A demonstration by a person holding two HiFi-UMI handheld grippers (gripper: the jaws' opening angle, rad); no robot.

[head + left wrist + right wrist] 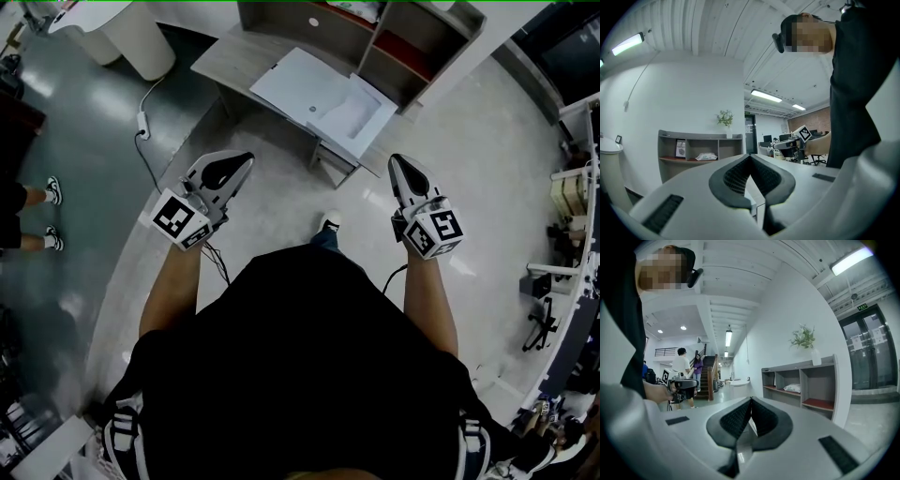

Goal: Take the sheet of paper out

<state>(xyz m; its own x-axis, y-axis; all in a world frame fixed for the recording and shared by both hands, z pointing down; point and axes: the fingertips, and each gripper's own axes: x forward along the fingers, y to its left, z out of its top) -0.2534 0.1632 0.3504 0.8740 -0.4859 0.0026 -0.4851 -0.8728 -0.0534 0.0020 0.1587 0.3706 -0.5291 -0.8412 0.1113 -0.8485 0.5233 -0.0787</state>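
Jaws are pressing together, empty, on left gripper (247, 157) and right gripper (395, 158).
I am holding both short of the desk (225, 62); paper on it unclear.

1. The left gripper (750, 158) has its jaws pressed together with nothing between them.
2. Beyond it stands a shelf (675, 171), with a plant (725, 118) at its top's right end and a white pack (706, 156) in the middle compartment.
3. The right gripper (780, 145) shows further right.

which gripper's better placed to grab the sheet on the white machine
Right, probably: the right gripper points nearer the sheet, at the white machine's right end; the left gripper is further off. Both jaws shut.
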